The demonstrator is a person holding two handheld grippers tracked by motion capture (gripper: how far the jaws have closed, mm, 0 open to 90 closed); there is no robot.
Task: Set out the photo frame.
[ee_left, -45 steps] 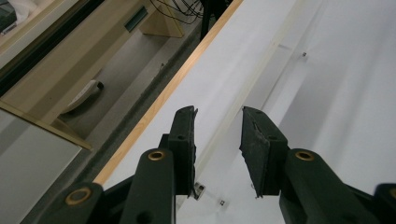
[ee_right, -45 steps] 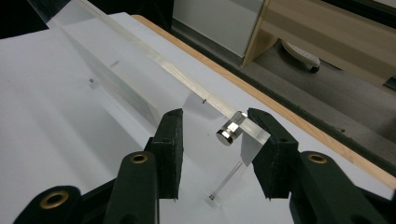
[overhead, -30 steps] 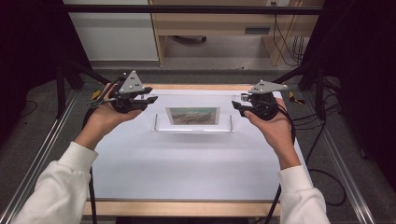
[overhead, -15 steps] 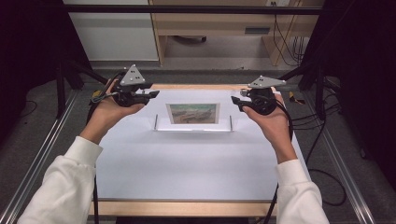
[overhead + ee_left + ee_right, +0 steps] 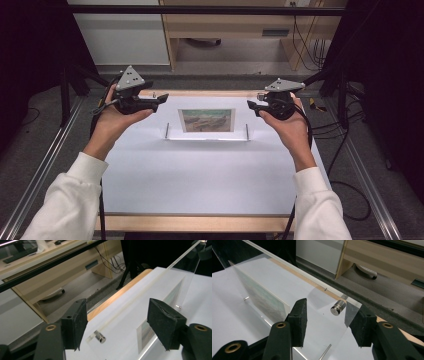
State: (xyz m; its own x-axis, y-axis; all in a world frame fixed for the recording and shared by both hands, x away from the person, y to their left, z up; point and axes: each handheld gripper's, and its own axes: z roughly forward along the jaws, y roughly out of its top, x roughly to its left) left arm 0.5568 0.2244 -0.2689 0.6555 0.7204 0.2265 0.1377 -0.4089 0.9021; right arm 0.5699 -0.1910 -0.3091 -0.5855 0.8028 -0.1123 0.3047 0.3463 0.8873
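**At the frame's two ends**

Between our left gripper's (image 5: 117, 325) just-widened pads, the clear picture frame's (image 5: 207, 121) corner stands untouched; our right gripper (image 5: 329, 322) straddles the other end, released. It stands at the table's (image 5: 200, 180) twelve o'clock.

No readable text, label, brand, number or sign appears on anything here.
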